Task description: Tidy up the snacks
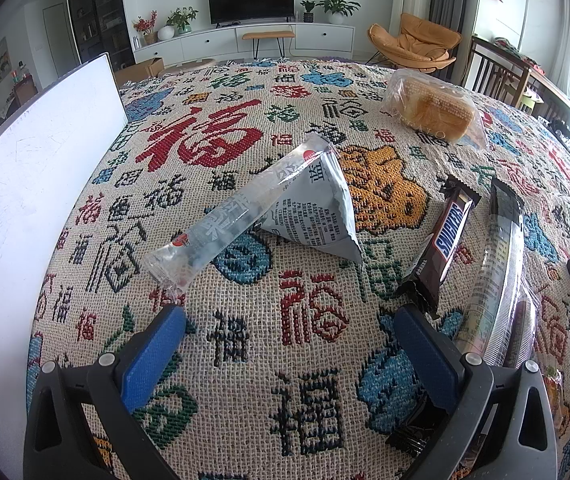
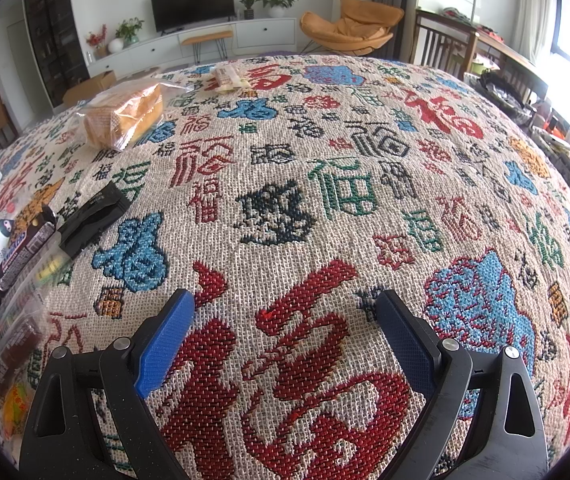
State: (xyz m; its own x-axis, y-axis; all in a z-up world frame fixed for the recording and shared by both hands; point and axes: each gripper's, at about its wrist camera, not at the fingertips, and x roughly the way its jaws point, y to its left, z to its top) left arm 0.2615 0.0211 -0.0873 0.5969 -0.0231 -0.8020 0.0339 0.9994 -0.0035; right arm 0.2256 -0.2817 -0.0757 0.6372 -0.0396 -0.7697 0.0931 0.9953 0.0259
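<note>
The left gripper (image 1: 289, 320) hangs low over the patterned tablecloth (image 1: 245, 360) with its jaws spread wide and nothing between them. Its blue fingers (image 1: 153, 356) frame bare cloth, with the snacks lying just ahead. A long clear stick pack (image 1: 221, 224) lies aslant near the table's left edge, propped against a grey pyramid pouch (image 1: 321, 208), so its far end rides up off the cloth. To the right, a Snickers bar (image 1: 445, 240) and a long dark-ended packet (image 1: 493, 272) lie side by side, near the gripper's right finger. A bagged bread loaf (image 1: 433, 108) sits well apart toward the far right corner. A white board (image 1: 33, 184) stands along the left edge.

The right gripper (image 2: 285, 316) is likewise released and empty, over an open stretch of cloth toward the table's right side, well apart from the snacks. A small yellow packet (image 2: 227, 78) lies at the far edge.

Nothing appears gathered yet; the wide jaws suggest a readiness to pick, probably the stick pack or the Snickers bar.
</note>
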